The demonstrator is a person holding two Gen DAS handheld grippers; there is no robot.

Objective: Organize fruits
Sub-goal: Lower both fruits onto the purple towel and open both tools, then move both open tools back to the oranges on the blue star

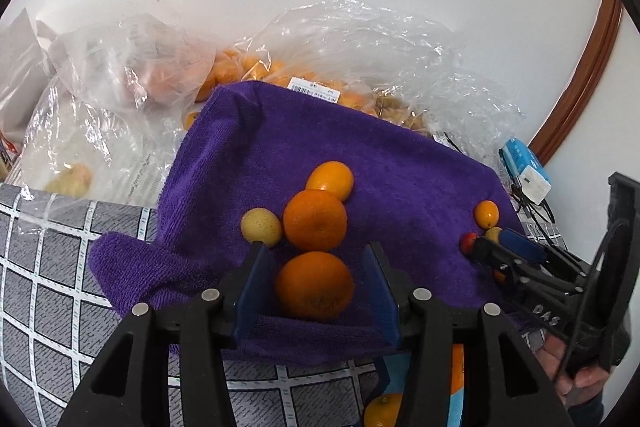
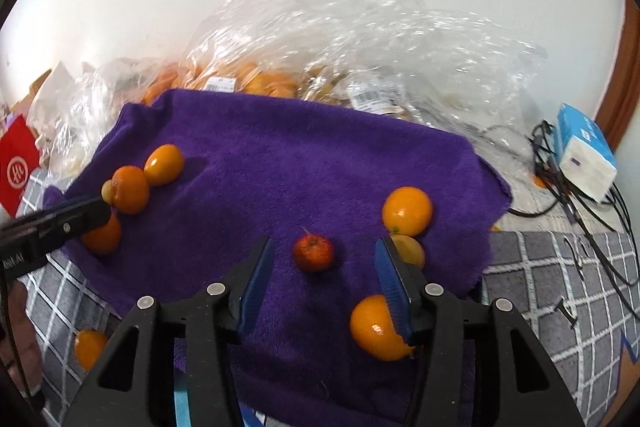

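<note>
A purple towel point(image 1: 360, 155) point(image 2: 280, 155) holds the fruit. My left gripper point(image 1: 318, 267) is open, its jaws on either side of an orange point(image 1: 314, 285) without touching it. Beyond it lie another orange point(image 1: 315, 221), a lighter orange fruit point(image 1: 330, 179) and a small yellow fruit point(image 1: 261, 227). My right gripper point(image 2: 324, 261) is open around a small red fruit point(image 2: 313, 253). An orange point(image 2: 407, 211), a yellowish fruit point(image 2: 410, 249) and an orange point(image 2: 374, 329) lie by its right finger. The right gripper also shows in the left wrist view point(image 1: 496, 247).
Clear plastic bags of fruit point(image 1: 320, 67) point(image 2: 360, 47) lie behind the towel against a white wall. A blue-and-white box point(image 2: 586, 151) with black cables sits at the right. A red packet point(image 2: 18, 167) is at the left. A loose orange point(image 2: 90, 347) lies on the grey checked cloth point(image 1: 60, 267).
</note>
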